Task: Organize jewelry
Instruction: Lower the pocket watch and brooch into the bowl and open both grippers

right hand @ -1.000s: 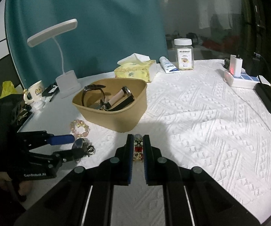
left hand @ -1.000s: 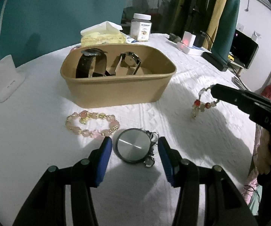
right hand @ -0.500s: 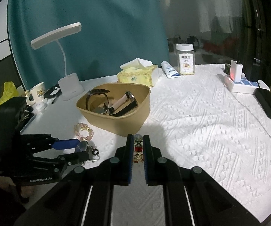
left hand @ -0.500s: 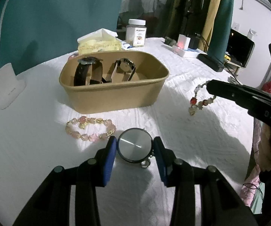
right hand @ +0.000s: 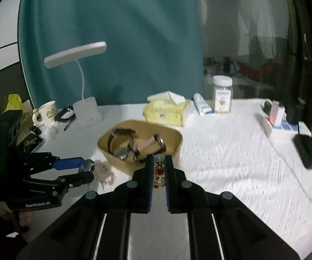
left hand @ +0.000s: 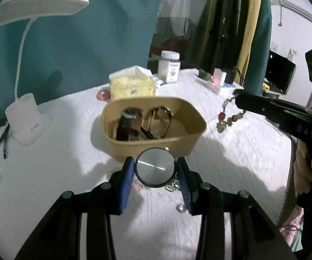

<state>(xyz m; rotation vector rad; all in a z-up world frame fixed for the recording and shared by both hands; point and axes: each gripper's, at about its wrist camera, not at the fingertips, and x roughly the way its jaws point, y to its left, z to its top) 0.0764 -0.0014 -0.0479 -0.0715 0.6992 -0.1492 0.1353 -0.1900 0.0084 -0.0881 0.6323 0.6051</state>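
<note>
My left gripper [left hand: 155, 169] is shut on a round silver watch face [left hand: 155, 167] with a metal chain hanging below it, held above the white cloth just in front of the tan box [left hand: 196, 134]. The box holds two watches [left hand: 132, 119]. My right gripper [right hand: 158, 169] is shut on a red and gold beaded bracelet [right hand: 159, 171], which dangles to the right of the box in the left wrist view [left hand: 225, 117]. A pink bead bracelet [right hand: 104, 169] lies on the cloth beside the box, mostly hidden in the left wrist view.
A white desk lamp [left hand: 25, 114], a yellow tissue pack [left hand: 132, 86], a jar [left hand: 169, 66] and a power strip [right hand: 273, 121] stand behind the box. A mug [right hand: 46, 112] and small items sit at the far left. A black adapter [right hand: 306, 149] lies at the right.
My left gripper closed on the silver watch face and lifted it off the cloth toward the box. My right gripper rose with the beaded bracelet.
</note>
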